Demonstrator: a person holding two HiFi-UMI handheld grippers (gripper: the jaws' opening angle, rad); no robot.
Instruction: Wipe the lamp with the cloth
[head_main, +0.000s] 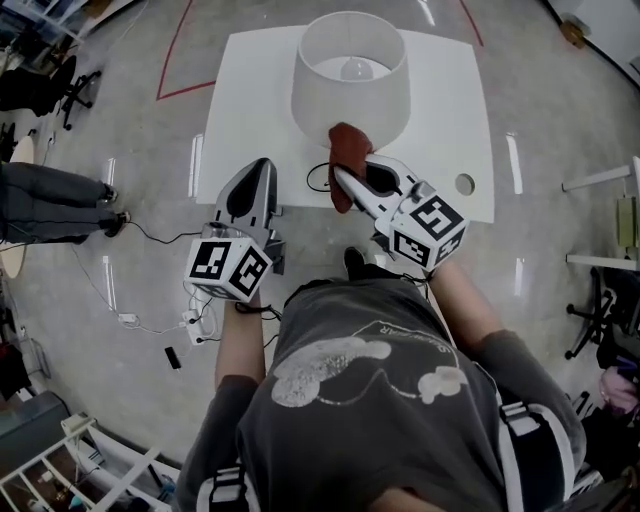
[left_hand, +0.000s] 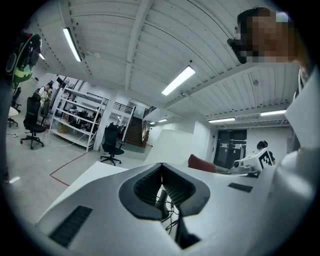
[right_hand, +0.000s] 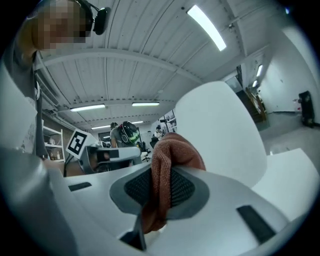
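Note:
A lamp with a white drum shade (head_main: 350, 75) stands at the back of a white table (head_main: 445, 130). A rust-red cloth (head_main: 347, 155) is pinched in my right gripper (head_main: 345, 180), and its top rests against the shade's near side. In the right gripper view the cloth (right_hand: 165, 175) fills the gap between the jaws, with the shade (right_hand: 220, 130) just behind it. My left gripper (head_main: 262, 168) is shut on nothing, hovering over the table's near left edge, apart from the lamp. In the left gripper view the shade (left_hand: 172, 145) and cloth (left_hand: 202, 163) lie ahead.
A black cable (head_main: 318, 180) lies on the table near the lamp base. A round hole (head_main: 464, 184) marks the table's right side. On the floor at left are wires and a power strip (head_main: 190, 318), office chairs, and a person's legs (head_main: 50, 200).

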